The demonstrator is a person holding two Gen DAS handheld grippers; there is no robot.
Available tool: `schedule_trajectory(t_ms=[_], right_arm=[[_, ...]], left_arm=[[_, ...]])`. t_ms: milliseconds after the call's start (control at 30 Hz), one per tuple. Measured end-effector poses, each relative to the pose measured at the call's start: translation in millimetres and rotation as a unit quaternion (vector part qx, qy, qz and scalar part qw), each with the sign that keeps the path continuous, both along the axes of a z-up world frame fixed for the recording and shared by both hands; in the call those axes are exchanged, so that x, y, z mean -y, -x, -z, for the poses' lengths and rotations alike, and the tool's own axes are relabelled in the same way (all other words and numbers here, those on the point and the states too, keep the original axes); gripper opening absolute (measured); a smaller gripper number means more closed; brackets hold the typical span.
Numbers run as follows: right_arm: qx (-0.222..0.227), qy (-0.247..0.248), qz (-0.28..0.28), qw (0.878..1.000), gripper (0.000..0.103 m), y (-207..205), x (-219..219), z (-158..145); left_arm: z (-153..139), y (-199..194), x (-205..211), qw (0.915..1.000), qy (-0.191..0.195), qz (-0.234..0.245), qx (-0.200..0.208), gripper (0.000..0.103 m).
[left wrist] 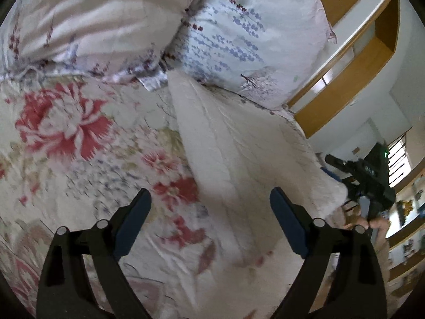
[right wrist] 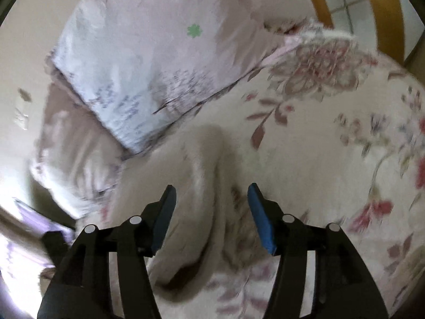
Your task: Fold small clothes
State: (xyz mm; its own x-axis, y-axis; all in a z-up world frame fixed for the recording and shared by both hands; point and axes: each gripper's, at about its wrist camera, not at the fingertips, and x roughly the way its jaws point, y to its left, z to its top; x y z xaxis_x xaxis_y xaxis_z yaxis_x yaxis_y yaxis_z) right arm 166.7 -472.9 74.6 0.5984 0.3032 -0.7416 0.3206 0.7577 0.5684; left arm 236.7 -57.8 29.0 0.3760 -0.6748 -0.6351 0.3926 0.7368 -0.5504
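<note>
On the floral bedsheet (left wrist: pixel 66 138) lies a cream garment (left wrist: pixel 239 154), stretched from the pillows (left wrist: pixel 239 34) at 12 o'clock down toward the left gripper (left wrist: pixel 209 210), whose fingers stand wide apart and hold nothing. The right gripper (right wrist: pixel 211 204) hovers over a bunched fold of the same garment (right wrist: pixel 207 159), fingers apart too, empty.

Left claw (left wrist: pixel 209 202) & right claw (right wrist: pixel 211 194): black linkage arms w/ silver pivot pins, blue pads (right wrist: pixel 261 220); bare skin of hand (left wrist: pixel 377 223) on right claw's black body.
</note>
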Motion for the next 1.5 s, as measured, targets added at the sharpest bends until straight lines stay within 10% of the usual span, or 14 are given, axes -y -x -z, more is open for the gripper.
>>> schedule_trajectory(t_ms=[400,533,800,1000,1133,1500], right_arm=[[0.009,-0.031,-0.075,0.997,0.057,20.5,-37.9,-3.6],[0.005,-0.004,-0.09,0.996,0.015,19.7,-45.6,1.8],[0.044,0.114,-0.069,0.99,0.012,30.8,-41.7,-12.5],[-0.032,0.062,-0.059,0.996,0.015,26.3,-24.1,32.7],[-0.016,0.007,-0.04,0.999,0.061,24.5,-6.5,21.5],[-0.015,-0.061,-0.006,0.998,0.062,-57.1,9.6,28.9]], left_arm=[[17.6,14.6,26.1,0.9979,-0.002,0.011,-0.064,0.06],[19.7,15.5,33.6,0.9974,-0.005,0.016,-0.07,0.04],[15.1,18.8,27.6,0.9978,-0.003,0.024,-0.062,0.019],[19.5,21.9,27.8,0.9973,-0.017,0.031,-0.064,0.029],[14.6,18.0,17.6,0.9972,0.003,0.014,-0.073,0.056],[13.5,-26.5,24.2,0.9947,0.012,-0.034,-0.096,0.067]])
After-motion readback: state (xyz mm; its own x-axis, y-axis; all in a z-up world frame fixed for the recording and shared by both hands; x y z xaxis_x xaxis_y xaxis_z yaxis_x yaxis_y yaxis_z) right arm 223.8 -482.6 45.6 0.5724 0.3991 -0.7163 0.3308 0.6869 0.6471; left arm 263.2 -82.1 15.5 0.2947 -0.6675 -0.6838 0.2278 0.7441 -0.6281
